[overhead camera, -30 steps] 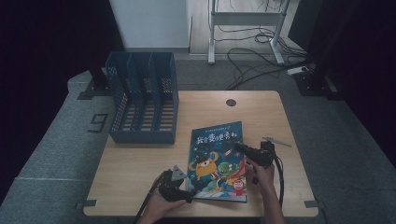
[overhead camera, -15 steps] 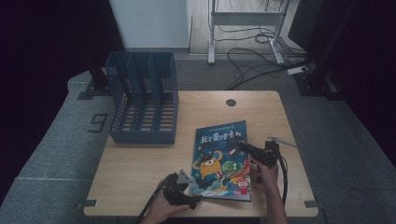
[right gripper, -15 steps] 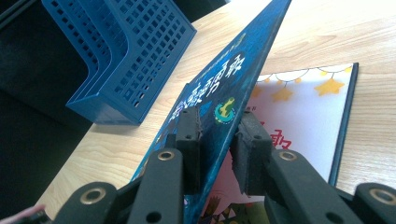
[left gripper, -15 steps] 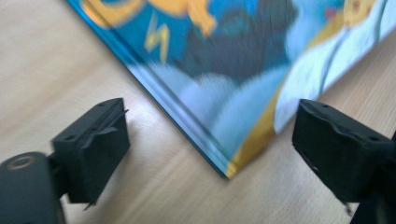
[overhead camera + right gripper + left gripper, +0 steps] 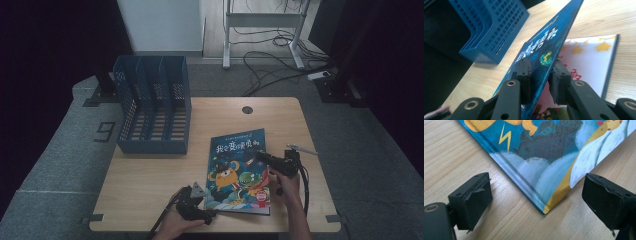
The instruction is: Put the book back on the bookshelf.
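Picture book is lying on the table, its near corner between my left hand-held gripper's jaws, which have just been opening and are letting go; my right hand-held gripper is pinching the front cover, lifting it open.

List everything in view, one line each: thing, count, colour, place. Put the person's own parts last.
Book: one, blue picture cover, near right part of the table, its cover lifted off the first page.
File rack: one, blue, slotted, far left part of the table.
Table: one, light wood, with a round hole near its far edge.
Stand: one, pale metal legs, on the floor beyond the table.
Cables: several, dark, on the floor by the stand.
Left claw: one, black, open, jaws either side of the book's near corner, not touching it.
Right claw: one, black, clamped on the book's cover.
Hands: two, at the near table edge.
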